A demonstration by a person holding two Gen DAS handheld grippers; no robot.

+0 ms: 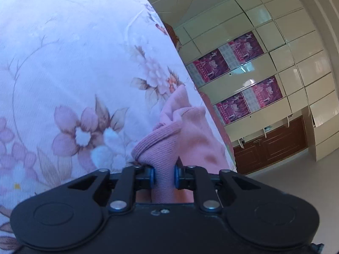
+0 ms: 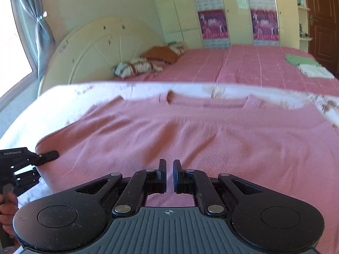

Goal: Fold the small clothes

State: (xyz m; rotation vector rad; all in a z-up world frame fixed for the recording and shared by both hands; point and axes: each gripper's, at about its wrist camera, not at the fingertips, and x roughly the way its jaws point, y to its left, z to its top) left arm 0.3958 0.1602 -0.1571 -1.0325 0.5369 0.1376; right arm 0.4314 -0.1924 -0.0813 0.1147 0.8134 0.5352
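Left wrist view shows the left gripper (image 1: 164,174) pinching a bunched, ribbed edge of the pink top (image 1: 190,139), the knit squeezed into a narrow neck between the blue pads (image 1: 151,175) and fanning out beyond them. Right wrist view shows the same top (image 2: 180,131) spread mostly flat on a floral sheet (image 2: 70,97) over the near part of the bed, neckline at the far edge, with the left gripper (image 2: 50,155) holding its left side edge. Its right side runs out of view. The right gripper (image 2: 168,175) hovers over the near hem, its jaws drawn close with a thin gap and nothing visibly caught between them. The top looks like a light, soft, fine-ribbed knit: it will drape and sag from any single point, stretch a little under pull, and slide easily over the sheet, so it should not resist but will not keep a line by itself. I judge the best holds are at edges and corners, where doubled fabric gives the pads something to bite, such as the hem corner opposite the left grip, taken shallow enough to avoid catching the sheet beneath. Lifting both holds evenly should keep the fold straight. Farther off, a pink bedspread (image 2: 254,67) carries pillows (image 2: 137,67) and folded clothes (image 2: 307,65) at the far right.
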